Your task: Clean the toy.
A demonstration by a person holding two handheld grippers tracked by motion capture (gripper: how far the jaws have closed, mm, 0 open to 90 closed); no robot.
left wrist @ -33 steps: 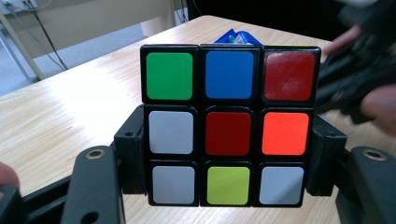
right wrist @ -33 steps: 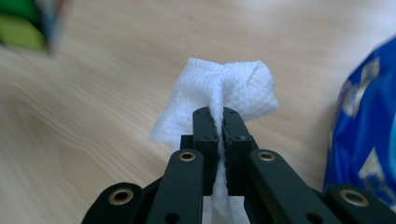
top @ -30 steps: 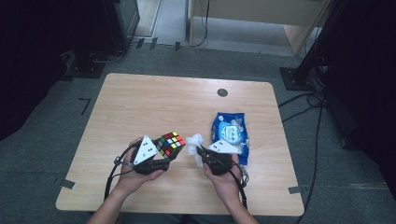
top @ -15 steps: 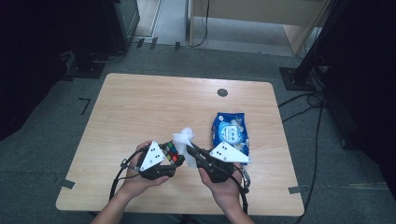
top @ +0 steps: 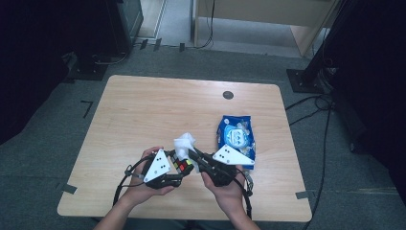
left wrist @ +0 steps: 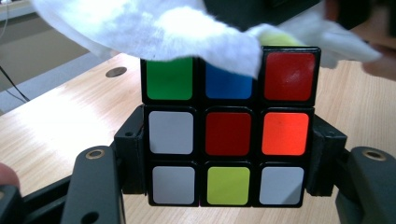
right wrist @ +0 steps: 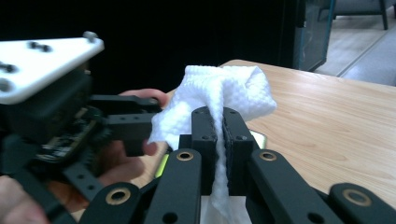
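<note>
Open table ahead, crowded near edge

The far and left parts of the table (top: 143,110) lie bare; a blue wipes packet (top: 235,139) blocks the right side, and the cube (top: 182,166) and white wipe (top: 184,143) fill the gap between the grippers.

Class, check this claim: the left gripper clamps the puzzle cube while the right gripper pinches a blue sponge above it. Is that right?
Not quite. The right gripper pinches a white wipe, not a blue sponge, as the right gripper view shows. The left gripper does clamp the puzzle cube, with the wipe draped over its top.
</note>
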